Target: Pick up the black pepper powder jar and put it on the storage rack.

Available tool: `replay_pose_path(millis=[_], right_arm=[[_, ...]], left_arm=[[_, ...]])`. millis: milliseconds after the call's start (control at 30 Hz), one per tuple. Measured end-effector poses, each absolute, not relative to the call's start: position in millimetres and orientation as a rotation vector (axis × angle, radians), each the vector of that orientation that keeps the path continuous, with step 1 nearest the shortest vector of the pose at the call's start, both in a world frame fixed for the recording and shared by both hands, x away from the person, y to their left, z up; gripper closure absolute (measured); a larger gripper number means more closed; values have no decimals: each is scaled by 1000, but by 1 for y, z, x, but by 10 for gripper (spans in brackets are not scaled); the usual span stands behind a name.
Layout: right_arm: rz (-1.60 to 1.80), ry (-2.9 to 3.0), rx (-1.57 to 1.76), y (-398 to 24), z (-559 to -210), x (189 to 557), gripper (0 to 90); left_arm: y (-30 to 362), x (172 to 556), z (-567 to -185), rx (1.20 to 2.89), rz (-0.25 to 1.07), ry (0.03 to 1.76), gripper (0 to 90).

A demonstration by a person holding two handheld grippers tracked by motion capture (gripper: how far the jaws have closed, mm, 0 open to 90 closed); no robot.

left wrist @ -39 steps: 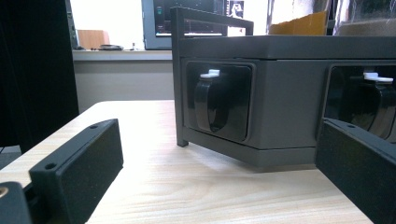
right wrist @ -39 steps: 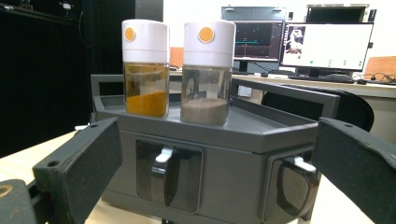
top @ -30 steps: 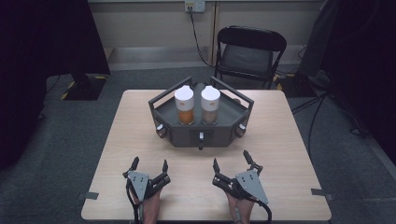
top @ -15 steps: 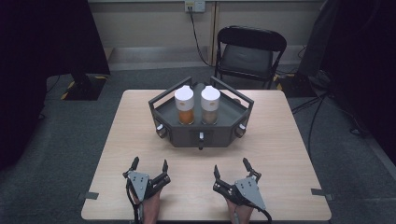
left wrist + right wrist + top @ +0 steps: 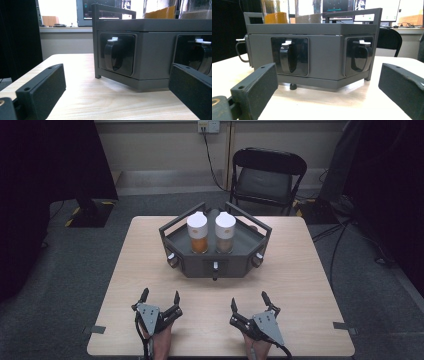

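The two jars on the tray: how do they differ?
The left jar holds orange contents; the right jar holds duller tan-brown ones. The left jar stands nearer the tray's left wall, the right jar nearer its middle. Shared: both stand upright, side by side, clear-walled with white lids, about the same size. Neither gripper touches them.

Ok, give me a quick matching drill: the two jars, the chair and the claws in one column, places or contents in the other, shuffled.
Things:
1. left jar
2. right jar
3. chair
4. left claw and right claw

Descriptions:
A. behind the table's far edge
B. orange contents
C. near edge of the table, open
D. brownish contents

Pairs: 1-B, 2-D, 3-A, 4-C
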State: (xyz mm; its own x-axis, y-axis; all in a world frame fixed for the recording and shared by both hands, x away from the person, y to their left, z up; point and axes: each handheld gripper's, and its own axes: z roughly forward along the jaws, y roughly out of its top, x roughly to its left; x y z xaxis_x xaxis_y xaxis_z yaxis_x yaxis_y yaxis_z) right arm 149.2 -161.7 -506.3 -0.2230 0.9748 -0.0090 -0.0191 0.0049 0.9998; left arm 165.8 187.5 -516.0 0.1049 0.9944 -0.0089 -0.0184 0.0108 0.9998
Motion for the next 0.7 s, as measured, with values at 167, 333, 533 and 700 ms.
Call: replay_pose_path(millis=[167,333,533,700], right_arm=[[1365,1367,1074,-161,-509,149,14],[1365,1358,1075,-161,-512,149,14],[1362,1349,1074,-159,-513,148,14],[1361,1349,1073,-159,-513,148,14]], left_arm=[[187,166,-516,1236,1133,1123,9],[187,166,-516,1236,1133,1123,8],[187,166,-516,1236,1133,1123,9],[187,166,-516,1236,1134,1123,9]])
